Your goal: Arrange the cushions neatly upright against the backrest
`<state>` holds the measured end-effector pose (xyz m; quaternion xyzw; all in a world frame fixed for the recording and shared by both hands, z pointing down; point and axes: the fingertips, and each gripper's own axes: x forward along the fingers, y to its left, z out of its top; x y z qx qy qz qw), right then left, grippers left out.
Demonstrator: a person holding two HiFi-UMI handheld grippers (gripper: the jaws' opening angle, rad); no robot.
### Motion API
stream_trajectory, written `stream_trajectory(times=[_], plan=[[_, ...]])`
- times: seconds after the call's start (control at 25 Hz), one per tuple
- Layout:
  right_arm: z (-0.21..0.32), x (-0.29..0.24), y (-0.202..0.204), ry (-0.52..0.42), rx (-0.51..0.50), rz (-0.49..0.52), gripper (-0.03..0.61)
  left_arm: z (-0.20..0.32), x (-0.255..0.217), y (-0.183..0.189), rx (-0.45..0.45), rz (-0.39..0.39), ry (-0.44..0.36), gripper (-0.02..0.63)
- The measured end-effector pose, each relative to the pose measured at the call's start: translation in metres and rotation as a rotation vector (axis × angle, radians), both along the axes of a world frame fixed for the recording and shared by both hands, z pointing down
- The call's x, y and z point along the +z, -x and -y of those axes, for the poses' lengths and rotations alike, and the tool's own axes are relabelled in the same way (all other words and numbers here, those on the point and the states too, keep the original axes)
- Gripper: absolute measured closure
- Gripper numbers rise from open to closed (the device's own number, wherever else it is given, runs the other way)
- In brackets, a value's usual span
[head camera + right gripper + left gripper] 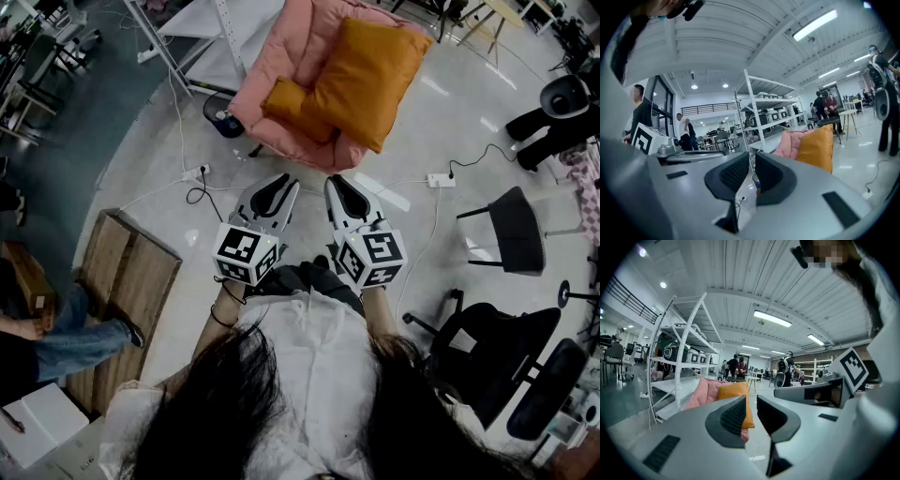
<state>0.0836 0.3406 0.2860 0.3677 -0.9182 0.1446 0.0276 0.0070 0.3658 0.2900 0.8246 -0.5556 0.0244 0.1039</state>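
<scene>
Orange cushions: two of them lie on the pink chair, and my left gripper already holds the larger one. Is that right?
No. The left gripper holds nothing: its jaws are shut and empty, short of the pink chair, as the head view shows. The larger cushion and the smaller cushion do lie on that chair.

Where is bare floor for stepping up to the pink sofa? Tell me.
Bare floor lies straight ahead, between the left power strip and the right power strip, up to the pink sofa. Crowded: wooden pallet left, black chair right.
</scene>
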Motion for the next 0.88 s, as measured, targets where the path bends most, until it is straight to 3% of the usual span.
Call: stream_trajectory(times=[0.32,0.88], plan=[[0.013,0.0,-0.014,0.019,0.0,0.051,0.522,0.01,0.002,-0.008,-0.015,-0.003,0.009,0.531],[0.057,0.011,-0.049,0.035,-0.036,0.052,0.522,0.047,0.007,-0.032,-0.075,-0.003,0.007,0.548]])
